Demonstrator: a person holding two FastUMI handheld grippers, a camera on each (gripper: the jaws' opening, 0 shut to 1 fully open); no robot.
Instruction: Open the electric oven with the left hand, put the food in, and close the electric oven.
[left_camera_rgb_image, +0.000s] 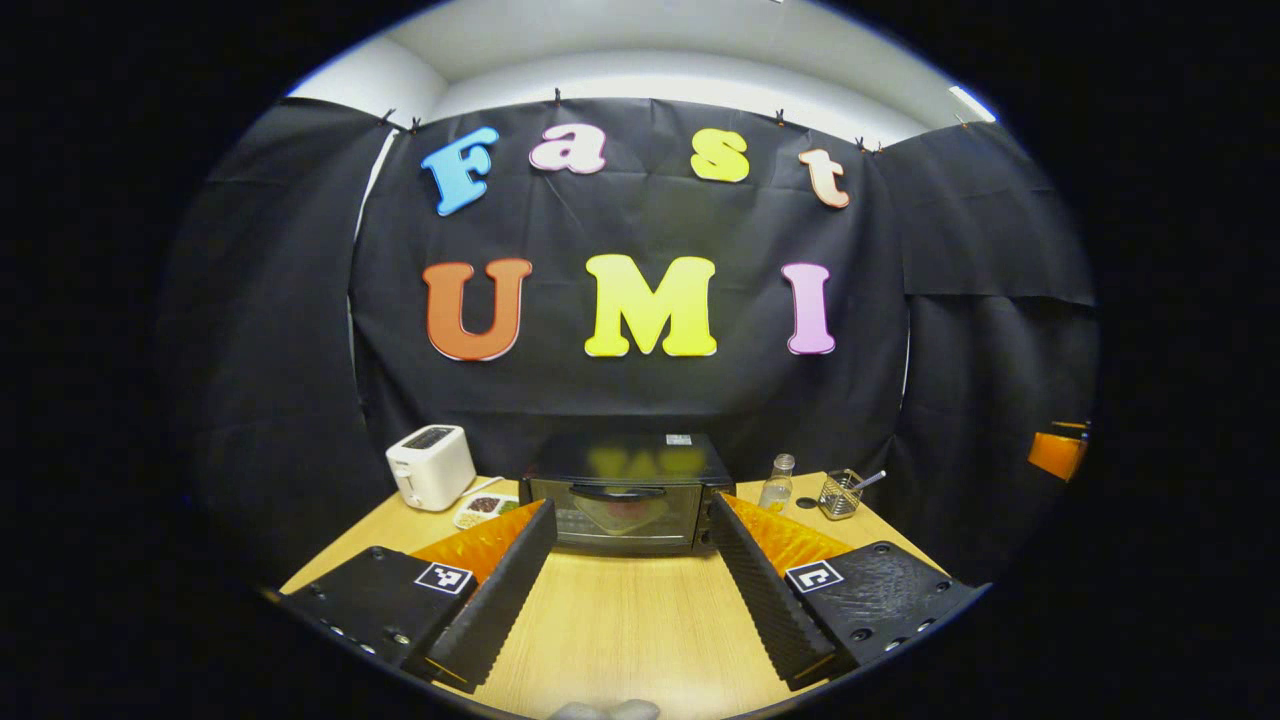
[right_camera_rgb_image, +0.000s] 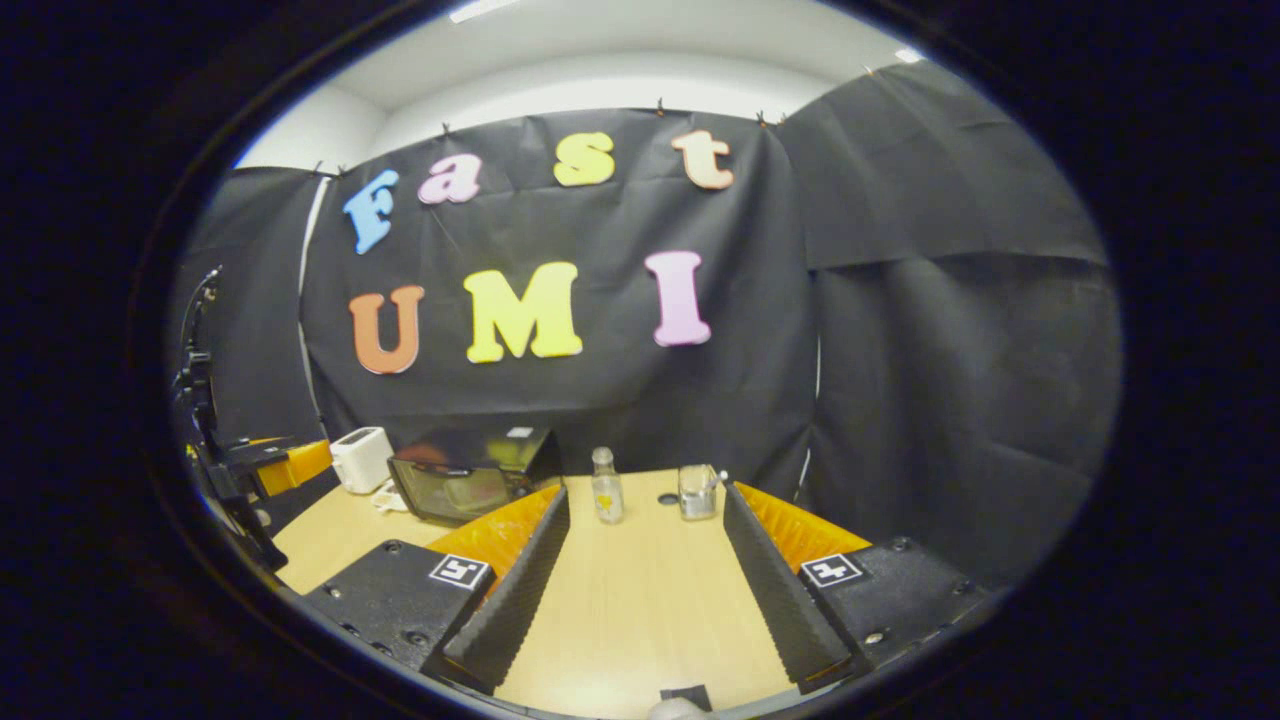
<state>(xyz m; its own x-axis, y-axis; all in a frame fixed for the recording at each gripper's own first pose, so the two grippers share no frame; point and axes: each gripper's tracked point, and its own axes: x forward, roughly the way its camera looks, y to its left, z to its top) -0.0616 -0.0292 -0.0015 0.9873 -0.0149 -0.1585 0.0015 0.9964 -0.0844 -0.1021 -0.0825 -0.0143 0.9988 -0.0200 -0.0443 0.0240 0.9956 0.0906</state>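
Wooden table (left_camera_rgb_image: 620, 620) runs wide and bare between both sets of fingers, open board up to the back row. Electric oven (left_camera_rgb_image: 625, 493), door closed, sits centred at the far edge against the cloth wall. White toaster (left_camera_rgb_image: 430, 465) left of it, food dish (left_camera_rgb_image: 485, 509) just beside. Bottle (left_camera_rgb_image: 776, 483) and wire holder (left_camera_rgb_image: 840, 494) stand right of the oven. Left gripper (left_camera_rgb_image: 628, 590) spread, empty. Right gripper (right_camera_rgb_image: 645, 590) spread, empty.
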